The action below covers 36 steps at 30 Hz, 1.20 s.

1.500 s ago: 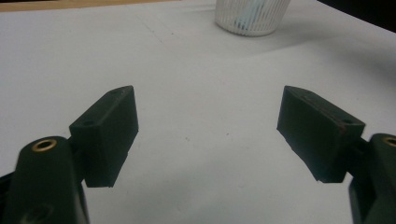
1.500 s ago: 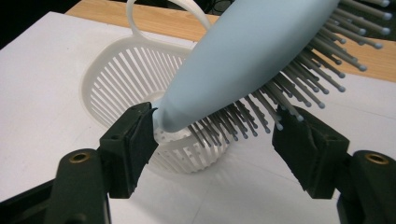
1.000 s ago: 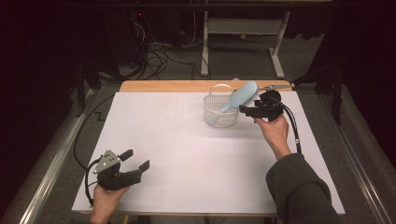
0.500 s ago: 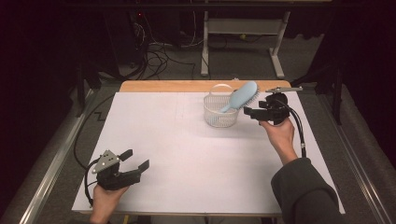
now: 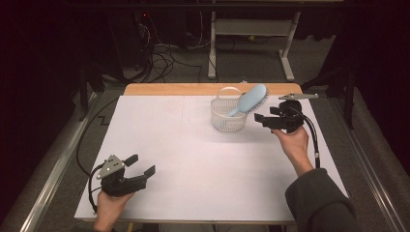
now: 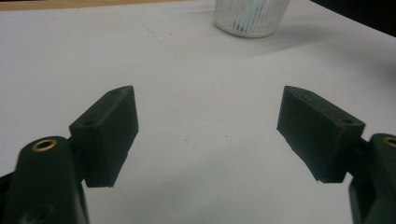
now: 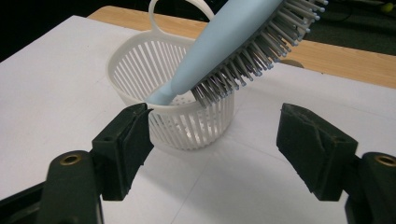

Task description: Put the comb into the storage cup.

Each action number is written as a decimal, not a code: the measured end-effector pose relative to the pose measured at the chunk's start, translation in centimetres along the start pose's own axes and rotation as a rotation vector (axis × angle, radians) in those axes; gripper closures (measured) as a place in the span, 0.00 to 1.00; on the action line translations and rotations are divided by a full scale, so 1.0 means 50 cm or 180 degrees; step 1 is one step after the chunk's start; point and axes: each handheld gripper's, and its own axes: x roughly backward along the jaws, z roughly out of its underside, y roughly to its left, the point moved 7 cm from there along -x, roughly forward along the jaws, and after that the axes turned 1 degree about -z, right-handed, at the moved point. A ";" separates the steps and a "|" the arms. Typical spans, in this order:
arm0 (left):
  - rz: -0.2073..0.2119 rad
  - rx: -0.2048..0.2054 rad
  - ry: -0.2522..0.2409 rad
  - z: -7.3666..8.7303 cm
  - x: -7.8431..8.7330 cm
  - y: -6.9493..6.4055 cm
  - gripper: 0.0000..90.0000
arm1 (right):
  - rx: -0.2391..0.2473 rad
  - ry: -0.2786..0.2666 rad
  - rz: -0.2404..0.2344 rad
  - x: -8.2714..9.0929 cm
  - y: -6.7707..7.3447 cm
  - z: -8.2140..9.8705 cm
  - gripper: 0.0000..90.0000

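While the light-blue hairbrush (image 5: 250,100) leans in the white slatted basket (image 5: 226,121), handle end down inside and bristled head sticking up and out over the rim toward the right, the right hand-held gripper (image 5: 259,118) hangs just beside the basket on that same side. Its jaws stand wide apart with nothing between them; in the right gripper view (image 7: 212,135) they frame the basket's (image 7: 140,70) lower wall without touching it, and the brush (image 7: 224,42) slants overhead with its grey bristles facing down. The basket sits near the far edge of the white bench (image 5: 203,159), close to the strip of bare wood (image 5: 193,89) along that edge, and its loop handle rises behind the brush.

The left hand-held gripper (image 5: 142,164) is held at the near left corner of the bench, well apart from the basket. Its jaws are also spread, empty, just above the white surface; in the left gripper view (image 6: 205,121) the basket (image 6: 250,18) shows far off at the top edge.
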 end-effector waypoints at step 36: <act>0.0009 0.0017 -0.0005 -0.002 -0.002 0.001 0.22 | 0.0144 -0.0283 -0.0093 0.091 0.018 0.022 0.29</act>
